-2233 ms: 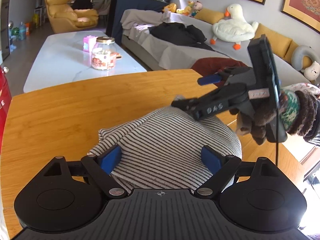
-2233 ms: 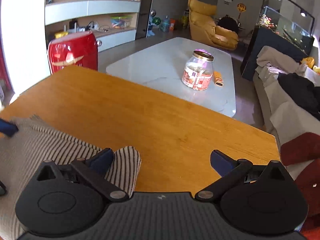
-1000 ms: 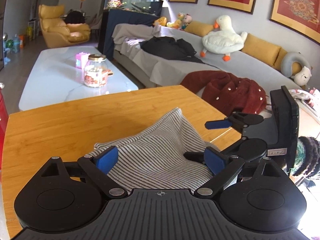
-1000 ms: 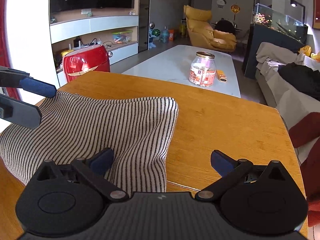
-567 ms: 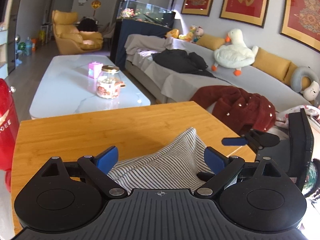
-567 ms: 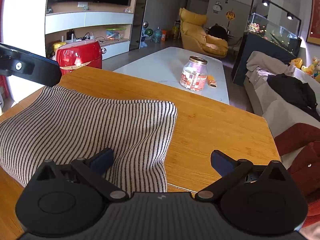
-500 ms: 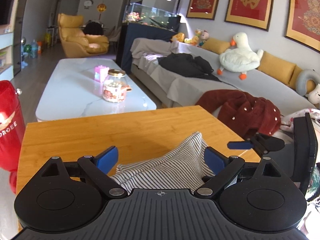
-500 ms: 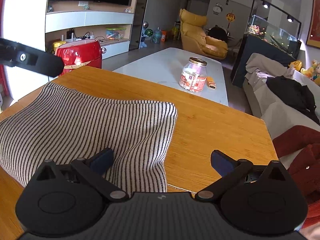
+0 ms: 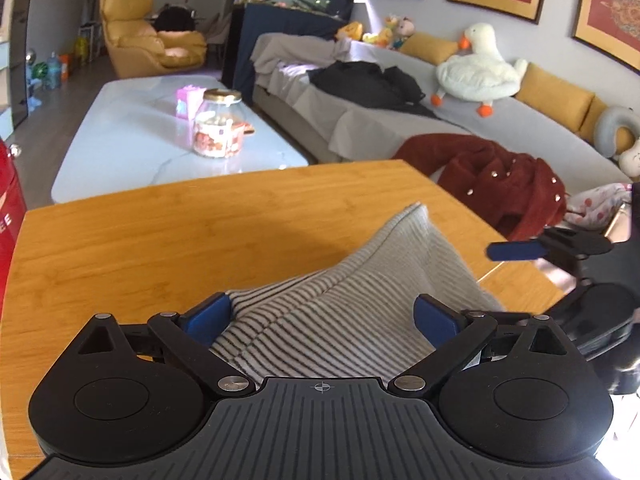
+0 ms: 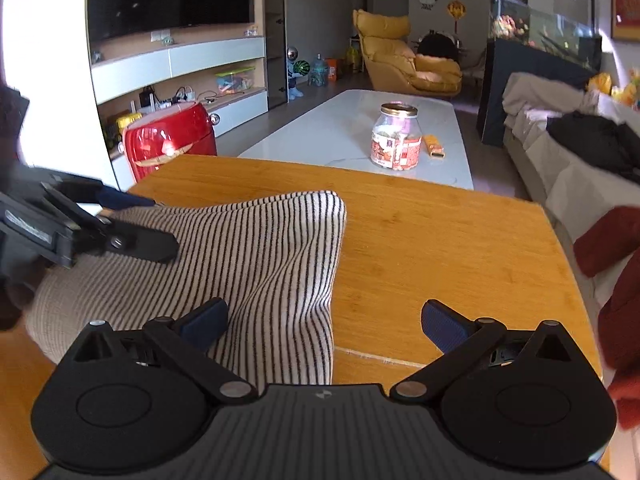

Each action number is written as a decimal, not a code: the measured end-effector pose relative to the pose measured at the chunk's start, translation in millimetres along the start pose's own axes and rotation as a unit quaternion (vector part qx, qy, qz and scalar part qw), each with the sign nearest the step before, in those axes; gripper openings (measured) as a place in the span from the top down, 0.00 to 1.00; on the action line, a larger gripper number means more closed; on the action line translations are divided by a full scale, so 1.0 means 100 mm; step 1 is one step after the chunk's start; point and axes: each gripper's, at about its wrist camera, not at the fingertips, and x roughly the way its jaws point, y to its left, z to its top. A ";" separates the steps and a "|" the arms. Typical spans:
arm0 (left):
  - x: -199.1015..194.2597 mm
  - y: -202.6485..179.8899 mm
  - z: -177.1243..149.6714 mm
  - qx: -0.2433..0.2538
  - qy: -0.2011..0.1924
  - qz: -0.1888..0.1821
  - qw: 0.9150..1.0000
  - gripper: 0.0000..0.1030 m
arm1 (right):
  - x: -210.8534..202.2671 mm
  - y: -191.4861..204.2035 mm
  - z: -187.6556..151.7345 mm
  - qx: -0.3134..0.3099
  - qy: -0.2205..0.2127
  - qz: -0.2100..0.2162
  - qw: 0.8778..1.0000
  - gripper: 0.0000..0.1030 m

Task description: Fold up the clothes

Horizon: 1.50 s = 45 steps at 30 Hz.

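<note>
Both tools are hovering over a striped garment (image 9: 344,300) that is lying bunched on the wooden table (image 9: 160,232). Left tool (image 9: 322,316) is widening its jaws right now: the blue pads (image 9: 208,314) are standing on either side of the cloth's raised ridge, with the fabric lying between them but not being pinched, so this tool is released. Right tool (image 10: 324,322) is also released, its jaws spread wide; its left pad is sitting over the near right edge of the garment while its right pad is hanging above bare wood, and nothing is being gripped.

From the right wrist view, the garment (image 10: 240,252) is occupying the near left part of the table (image 10: 440,240), its far corner pointing toward a white coffee table (image 10: 352,136) that is carrying a glass jar (image 10: 396,136). From the left wrist view, the right tool (image 9: 560,248) is showing at the right edge, just beside the cloth. A red coat (image 9: 504,180) is draping over a grey sofa (image 9: 460,128) to the far right.
</note>
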 end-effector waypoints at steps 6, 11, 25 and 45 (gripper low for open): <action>0.12 0.20 -0.10 -0.050 0.019 -0.025 0.998 0.00 | -0.15 -0.43 -0.31 0.219 0.068 0.143 0.963 0.14; 0.10 0.20 -0.16 -0.056 0.021 -0.029 0.998 0.00 | 0.19 -0.36 -0.39 0.283 0.109 0.188 0.934 0.37; -0.30 -0.41 -0.58 -0.063 0.026 -0.088 0.994 0.00 | 0.40 0.08 0.37 0.014 -0.024 -0.007 1.000 0.27; -0.41 -0.07 -0.74 -0.198 0.004 -0.074 0.977 0.00 | -0.13 0.63 -0.20 -0.196 -0.050 0.030 0.979 0.08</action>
